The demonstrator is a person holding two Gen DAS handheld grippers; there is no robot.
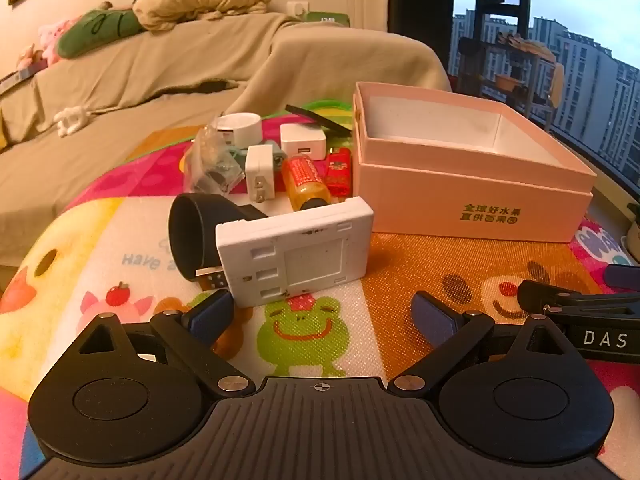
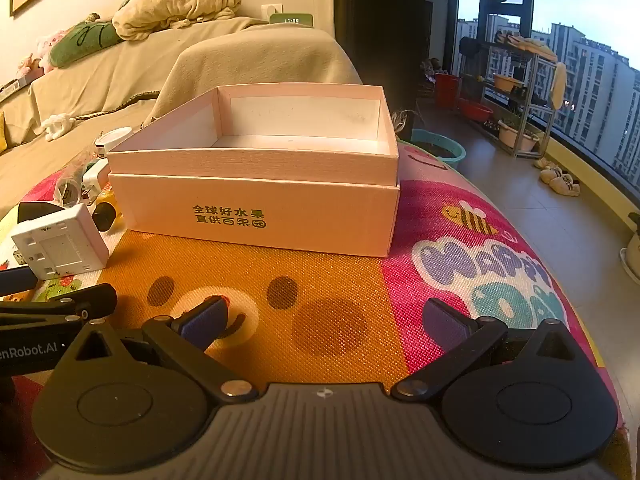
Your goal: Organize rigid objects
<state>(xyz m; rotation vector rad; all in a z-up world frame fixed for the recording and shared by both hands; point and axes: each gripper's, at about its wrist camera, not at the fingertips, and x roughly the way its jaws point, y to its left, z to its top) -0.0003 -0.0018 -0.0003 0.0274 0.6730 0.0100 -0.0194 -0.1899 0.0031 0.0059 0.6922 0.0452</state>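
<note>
A white switch plate (image 1: 296,250) lies face down on the play mat just ahead of my open, empty left gripper (image 1: 322,316); it also shows in the right wrist view (image 2: 60,246). Behind it are a black band (image 1: 196,236), white chargers (image 1: 260,176) (image 1: 302,140), an orange bottle (image 1: 306,182), a red lighter (image 1: 339,172), a white jar (image 1: 239,128) and a clear bag (image 1: 212,160). The empty pink box (image 1: 472,196) (image 2: 256,216) stands to the right. My right gripper (image 2: 328,322) is open and empty in front of the box.
The colourful play mat (image 2: 480,264) covers the surface and drops off at the right. A covered sofa (image 1: 140,68) lies behind. My right gripper's body (image 1: 580,312) shows at the left wrist view's right edge. A rack (image 2: 516,92) and basins stand by the window.
</note>
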